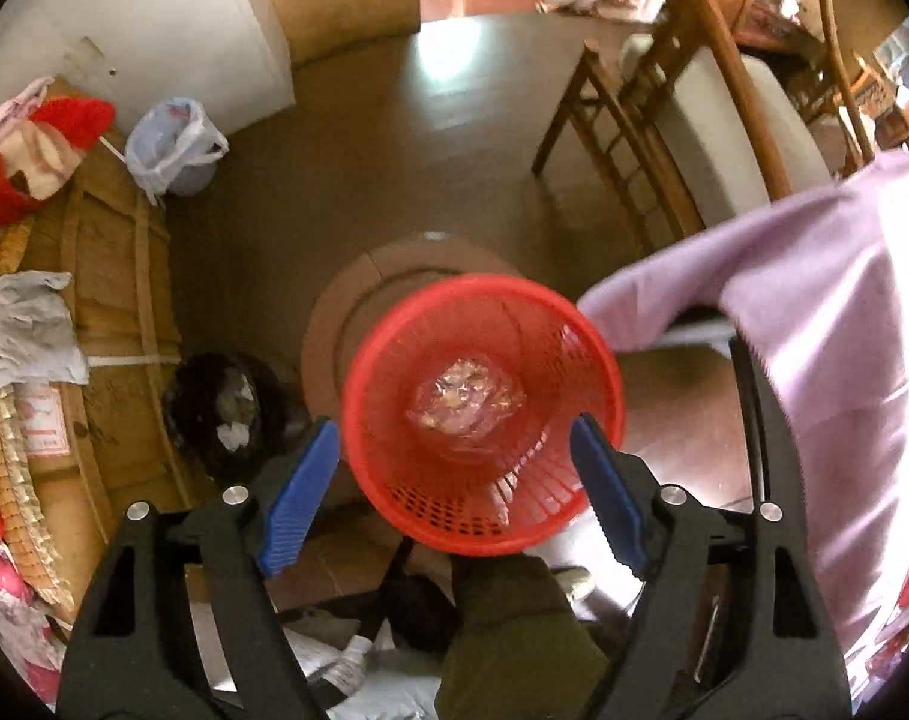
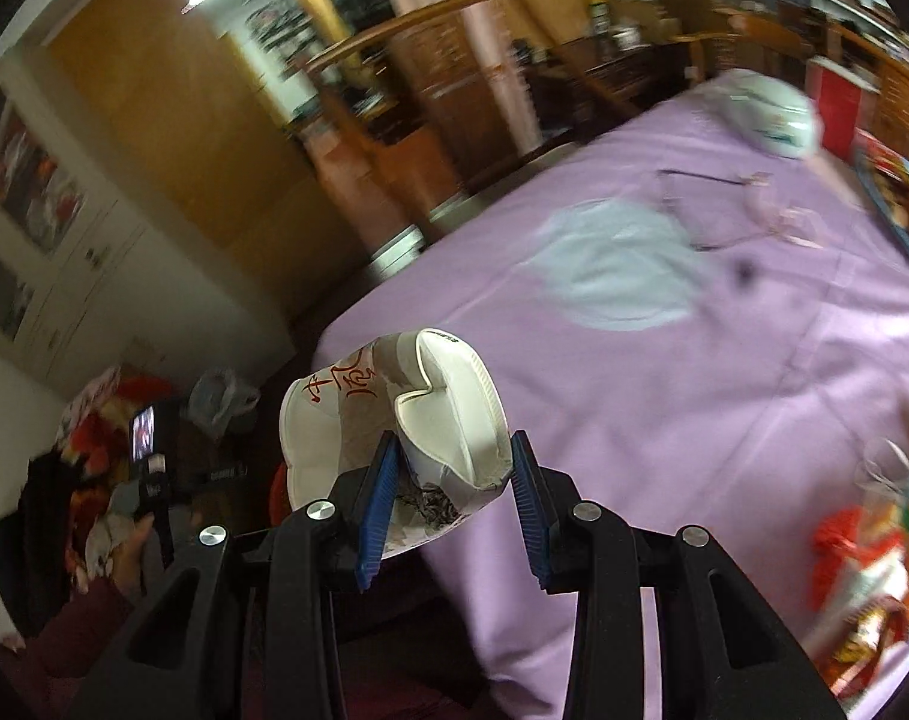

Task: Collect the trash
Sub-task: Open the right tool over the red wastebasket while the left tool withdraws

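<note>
In the left wrist view my left gripper (image 1: 454,480) is open above a red mesh waste basket (image 1: 484,312) on the floor. A crumpled clear plastic wrapper (image 1: 463,402) lies in the basket's bottom. In the right wrist view my right gripper (image 2: 451,495) is shut on a crushed white paper cup (image 2: 394,414) with red writing, held at the near-left corner of the purple tablecloth (image 2: 664,420). More trash lies on the cloth: a pale blue piece (image 2: 616,270), a white wrapper (image 2: 772,114) and colourful wrappers (image 2: 868,570).
A black bin (image 1: 232,408) with paper and a bin lined with a white bag (image 1: 172,150) stand at the left by cardboard boxes (image 1: 106,276). A wooden chair (image 1: 664,120) stands beyond the table. Eyeglasses (image 2: 748,210) lie on the cloth.
</note>
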`<state>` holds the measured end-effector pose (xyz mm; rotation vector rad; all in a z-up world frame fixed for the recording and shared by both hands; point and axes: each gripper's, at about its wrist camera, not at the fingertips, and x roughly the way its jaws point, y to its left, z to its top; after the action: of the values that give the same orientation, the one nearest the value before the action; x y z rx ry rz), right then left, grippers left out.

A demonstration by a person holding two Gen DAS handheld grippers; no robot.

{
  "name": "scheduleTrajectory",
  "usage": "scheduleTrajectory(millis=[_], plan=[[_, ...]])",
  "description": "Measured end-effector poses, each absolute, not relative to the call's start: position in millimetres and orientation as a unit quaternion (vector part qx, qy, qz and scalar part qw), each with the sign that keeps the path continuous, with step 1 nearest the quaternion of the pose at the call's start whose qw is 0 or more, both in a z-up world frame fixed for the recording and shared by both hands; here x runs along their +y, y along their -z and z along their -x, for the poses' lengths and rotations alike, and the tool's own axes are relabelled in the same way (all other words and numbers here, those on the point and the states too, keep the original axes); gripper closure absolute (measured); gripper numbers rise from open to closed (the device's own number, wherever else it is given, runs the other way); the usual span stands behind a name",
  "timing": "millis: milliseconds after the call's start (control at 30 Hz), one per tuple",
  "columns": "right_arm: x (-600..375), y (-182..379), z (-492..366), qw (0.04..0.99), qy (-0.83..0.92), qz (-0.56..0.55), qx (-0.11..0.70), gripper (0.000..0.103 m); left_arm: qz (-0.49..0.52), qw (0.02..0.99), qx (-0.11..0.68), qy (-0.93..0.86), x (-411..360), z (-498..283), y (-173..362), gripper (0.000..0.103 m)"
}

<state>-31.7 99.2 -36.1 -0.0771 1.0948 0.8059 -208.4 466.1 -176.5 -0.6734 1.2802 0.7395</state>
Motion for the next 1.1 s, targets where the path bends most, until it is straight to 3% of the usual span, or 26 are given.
scheduleTrajectory(millis=[300, 400, 500, 800, 1100], plan=[[248.6, 66.3, 78.2, 0.674, -0.494, 0.15, 0.528, 0.065, 0.267, 0.689, 0.548, -0.393, 484.5, 265.1, 142.5, 0.019], [279.7, 68.6, 91.8, 0.667, -0.503, 0.176, 0.521, 0.04, 0.256, 0.683, 0.548, -0.409, 487.2, 283.5, 138.2, 0.018], [286.5, 64.3, 97.6, 0.665, -0.51, 0.181, 0.515, 0.036, 0.245, 0.681, 0.547, -0.421, 491.9, 290.6, 134.2, 0.018], [229.8, 52.1, 42.8, 0.729, -0.426, 0.132, 0.518, 0.034, 0.216, 0.731, 0.538, -0.361, 491.8, 229.5, 121.8, 0.018], [84.3, 42.7, 10.4, 0.805, -0.289, 0.013, 0.518, 0.032, 0.125, 0.809, 0.534, -0.214, 411.5, 99.4, 91.9, 0.018]])
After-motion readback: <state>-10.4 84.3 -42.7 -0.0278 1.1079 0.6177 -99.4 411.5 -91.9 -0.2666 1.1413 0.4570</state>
